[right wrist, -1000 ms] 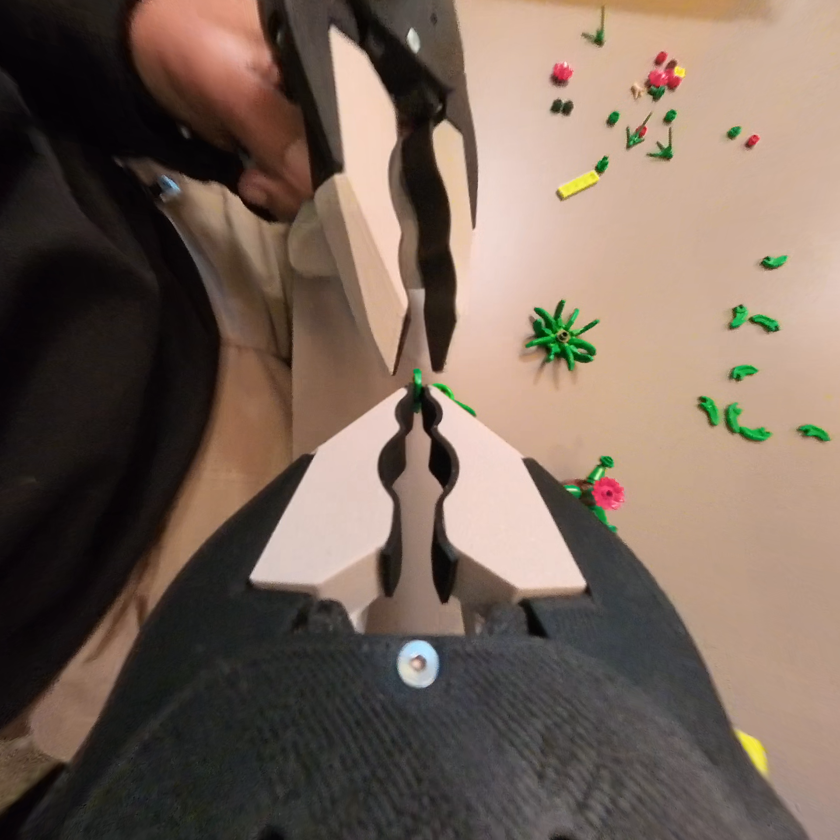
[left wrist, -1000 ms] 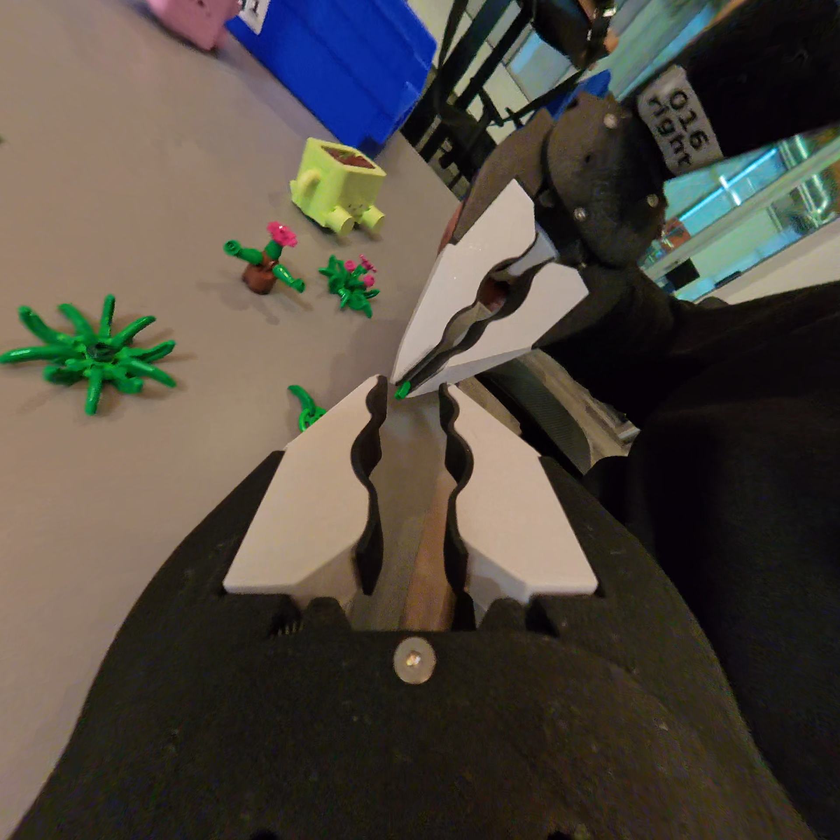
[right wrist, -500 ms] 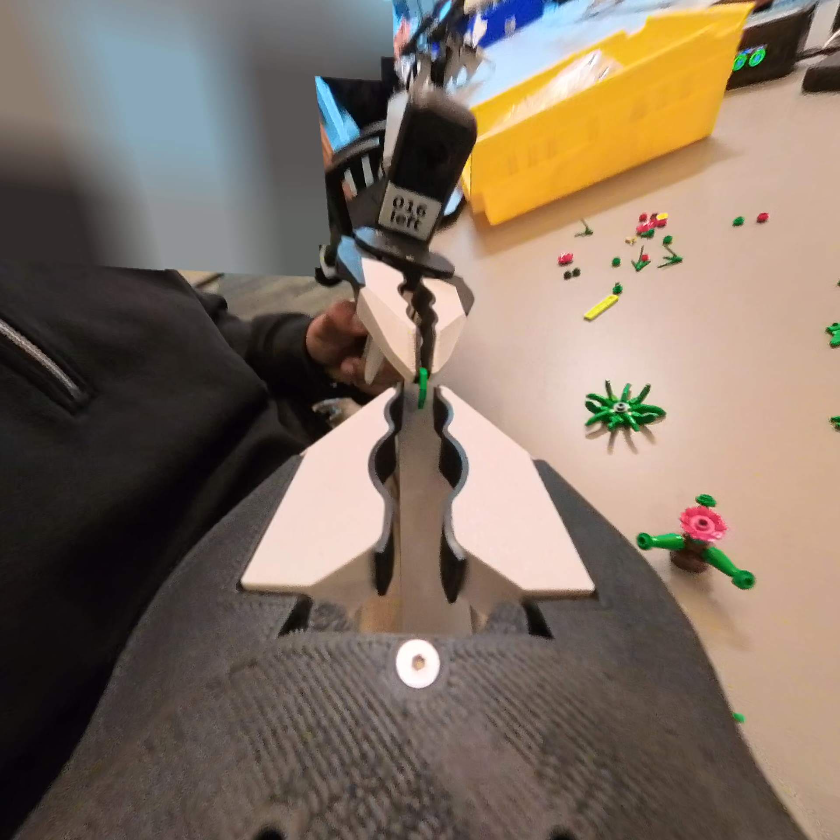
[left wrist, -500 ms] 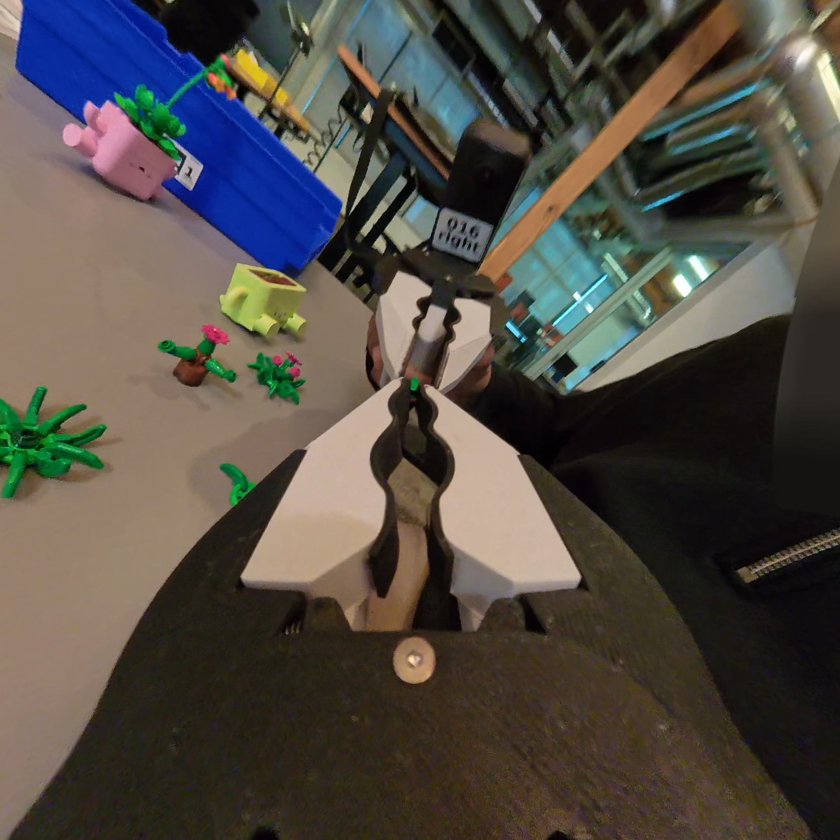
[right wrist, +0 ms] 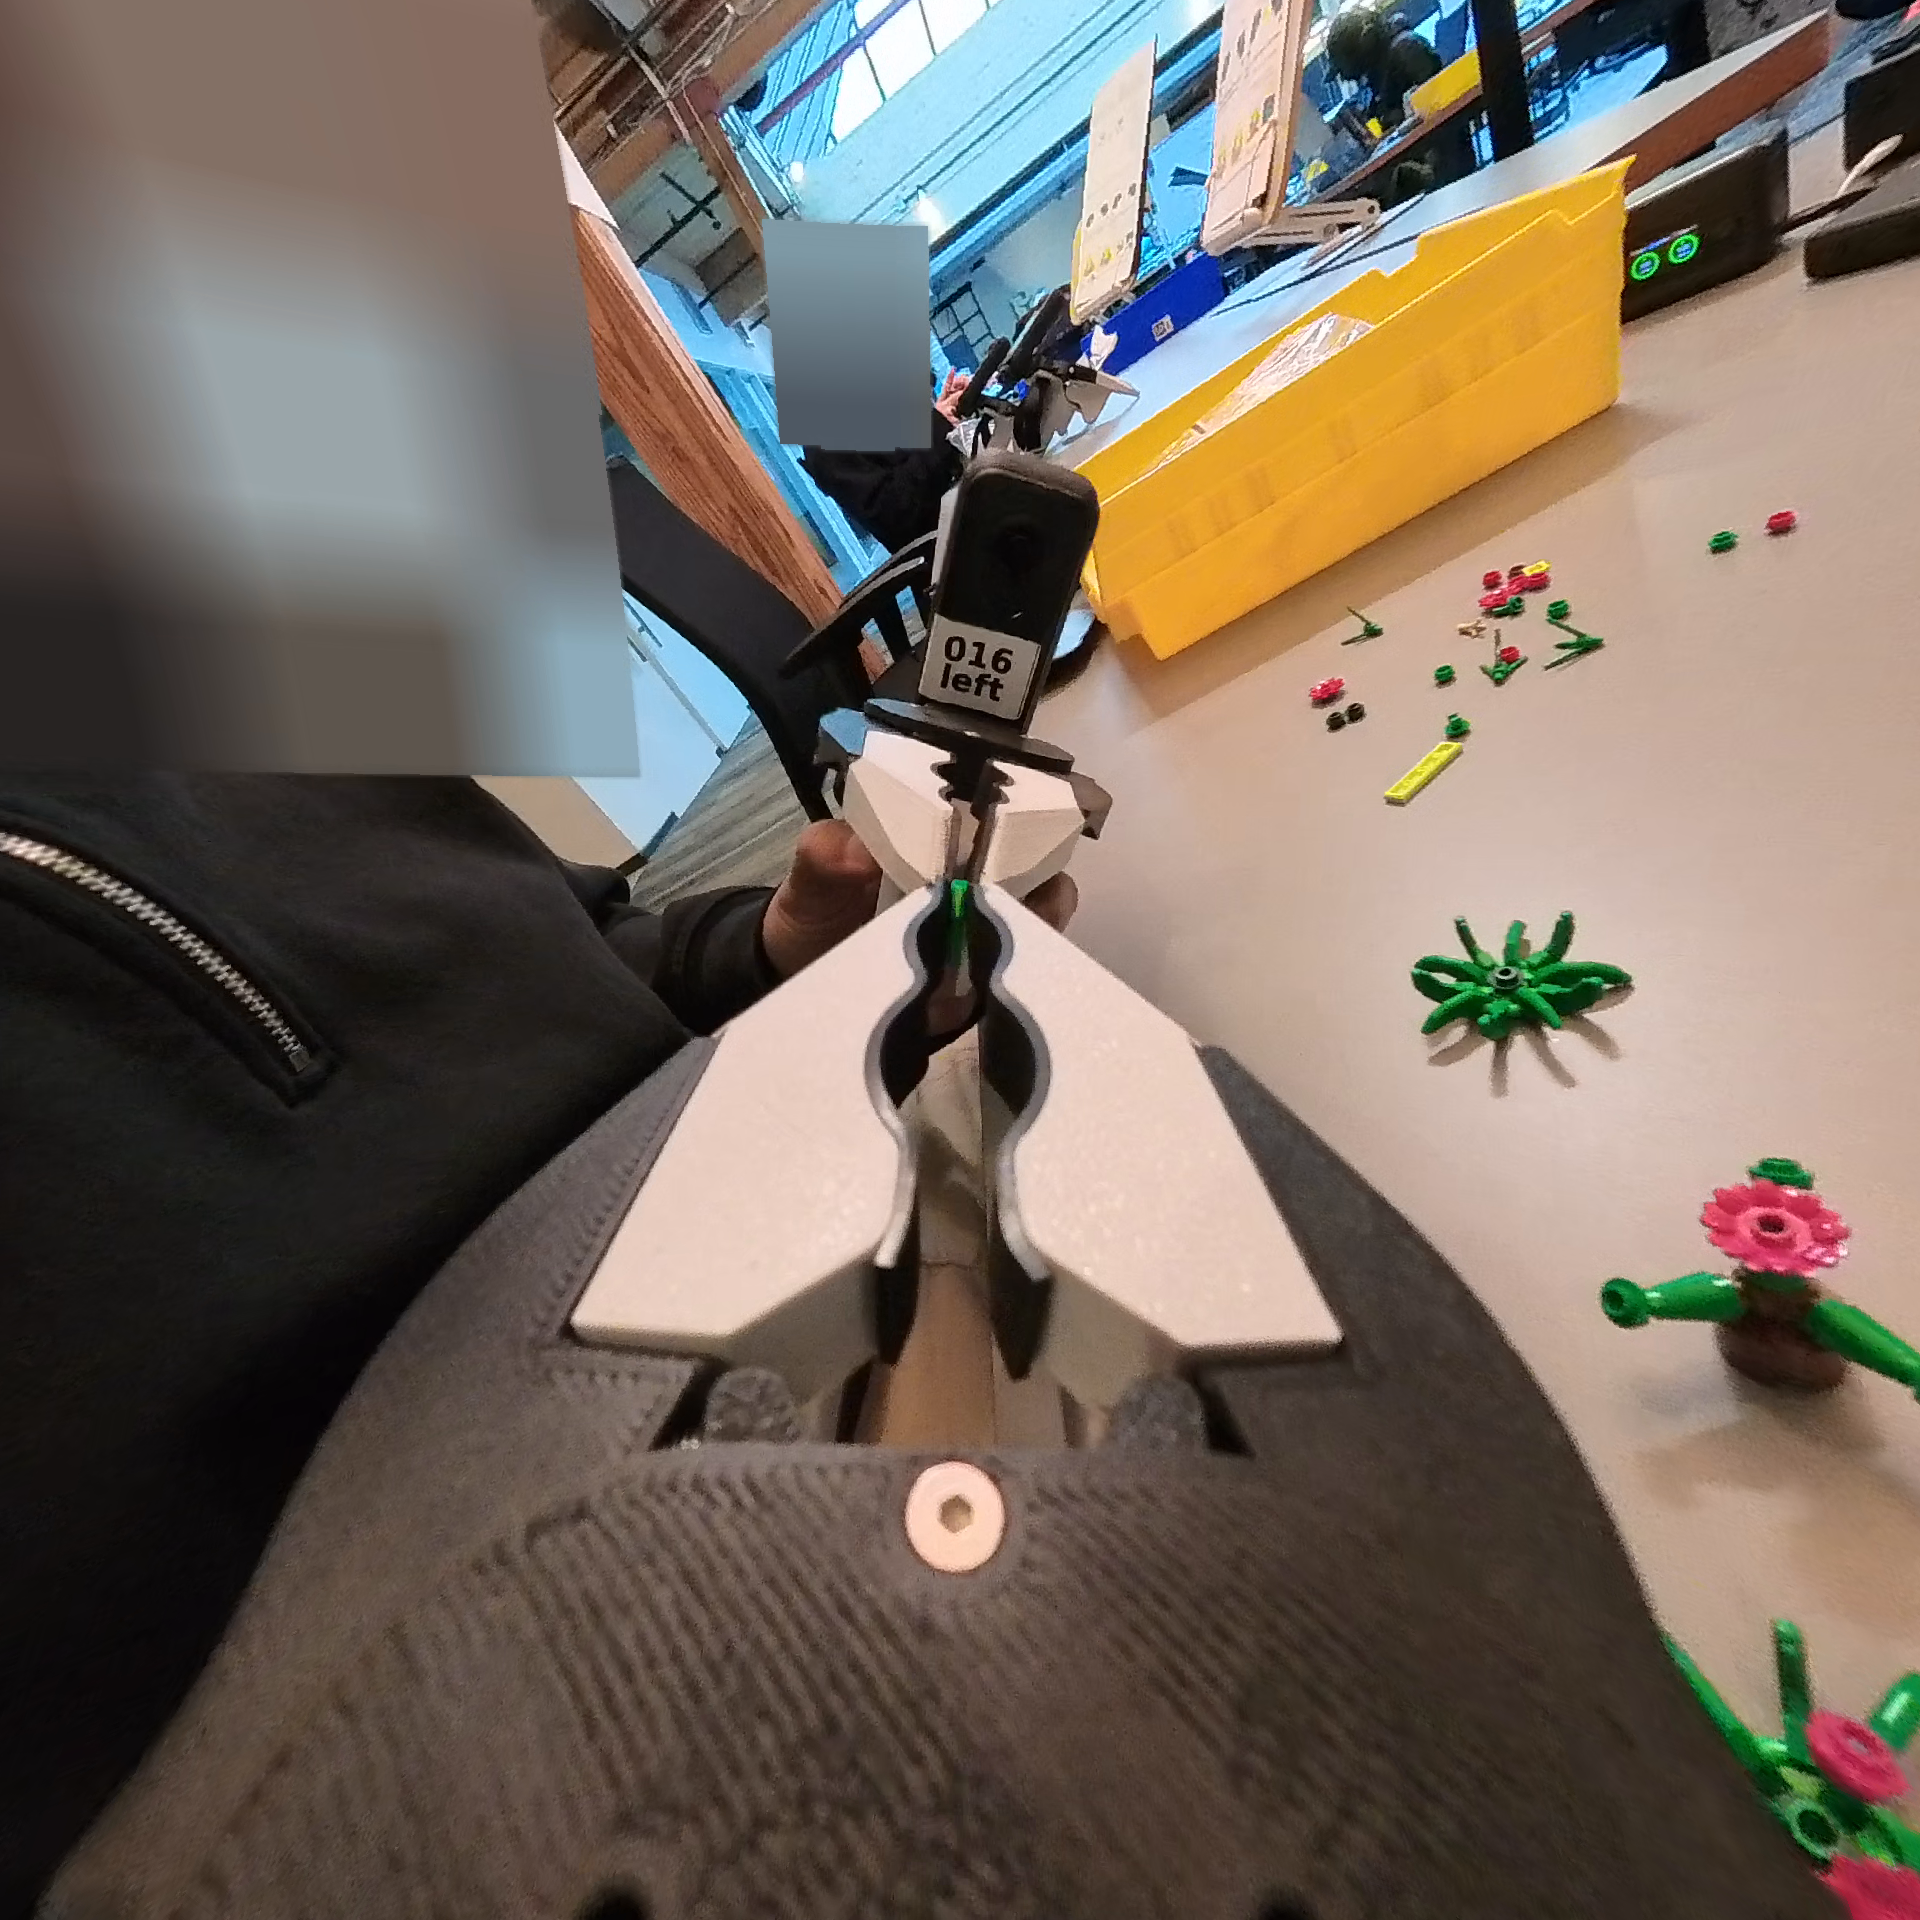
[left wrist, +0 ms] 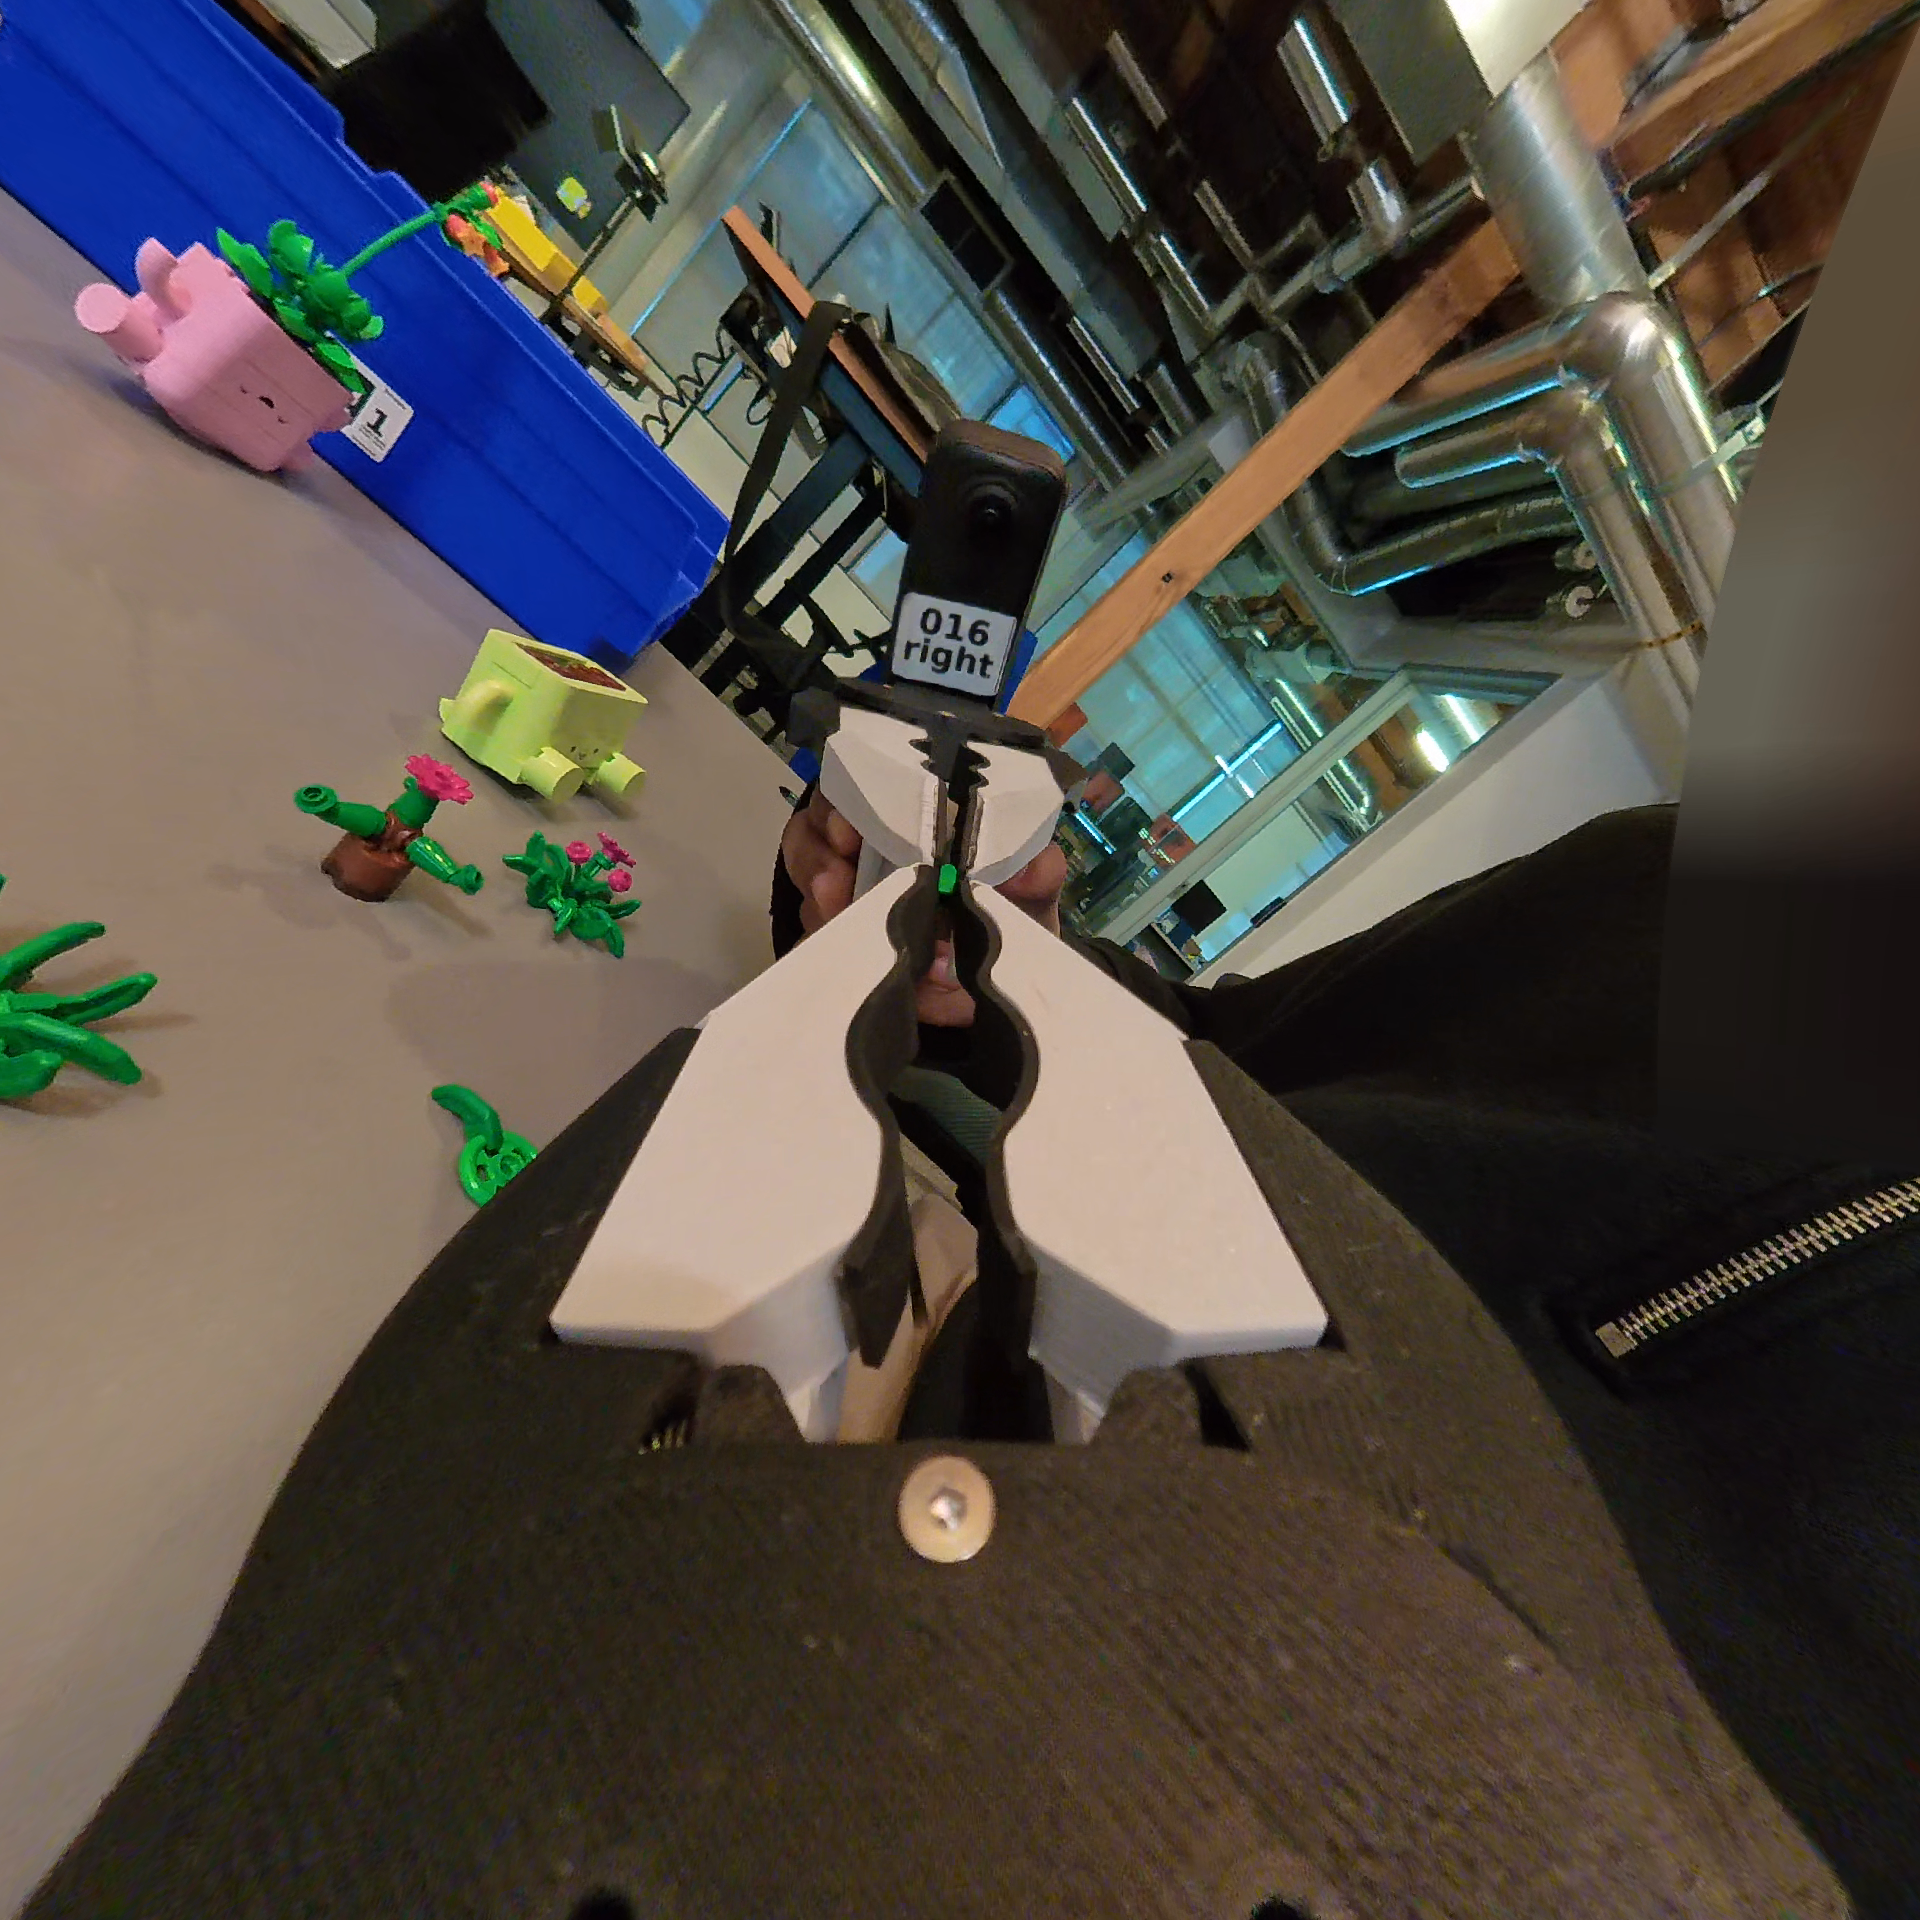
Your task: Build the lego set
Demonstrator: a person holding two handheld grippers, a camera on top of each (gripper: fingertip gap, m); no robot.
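My two grippers meet tip to tip in the air off the table's near edge. A small green stem piece is pinched at the tips of my left gripper, whose jaws are closed on it. My right gripper faces it head on. In the right wrist view the same green piece sits between the closed tips of my right gripper, with my left gripper just beyond. Each is held by a hand.
On the grey table stand a pink pot with a plant, a lime pot, a brown-pot flower, a flower tuft, a spiky leaf cluster and a curled green piece. A blue bin, a yellow bin and scattered small pieces lie farther off. My left and right fingertips are right by each other. The brown-pot flower is about equally far from each gripper, around 15 cm.
My left gripper has closed on the green piece that the right gripper held. Both grippers have swung up from pointing down at the table to level, facing each other.
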